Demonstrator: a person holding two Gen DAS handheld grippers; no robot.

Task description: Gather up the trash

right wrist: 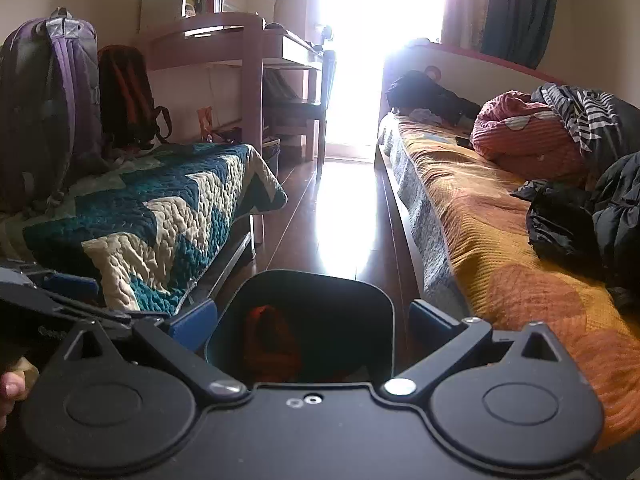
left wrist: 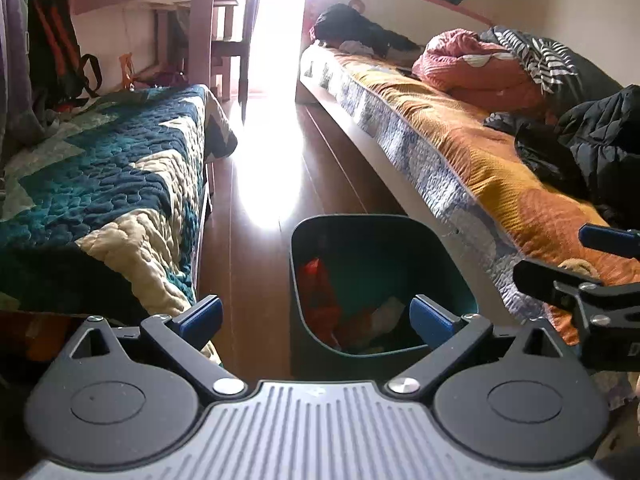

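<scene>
A dark teal trash bin (left wrist: 452, 276) stands on the wooden floor between two beds, also in the right wrist view (right wrist: 384, 312). Inside it lie orange-red trash (left wrist: 320, 300) and a pale crumpled piece (left wrist: 390, 312); the orange trash shows in the right wrist view (right wrist: 272, 340). My left gripper (left wrist: 316, 318) is open and empty above the bin's near-left side. My right gripper (right wrist: 314, 322) is open and empty, straddling the bin's near rim. The right gripper shows at the right edge of the left wrist view (left wrist: 592, 292); the left gripper shows at the left of the right wrist view (right wrist: 60, 296).
A bed with a teal zigzag quilt (left wrist: 104, 184) is on the left. A bed with an orange cover (left wrist: 480, 160) is on the right, with a black jacket (left wrist: 592, 148) and bundled bedding (left wrist: 476, 64). Backpacks (right wrist: 52, 100) and a desk (right wrist: 224, 48) stand at the left rear.
</scene>
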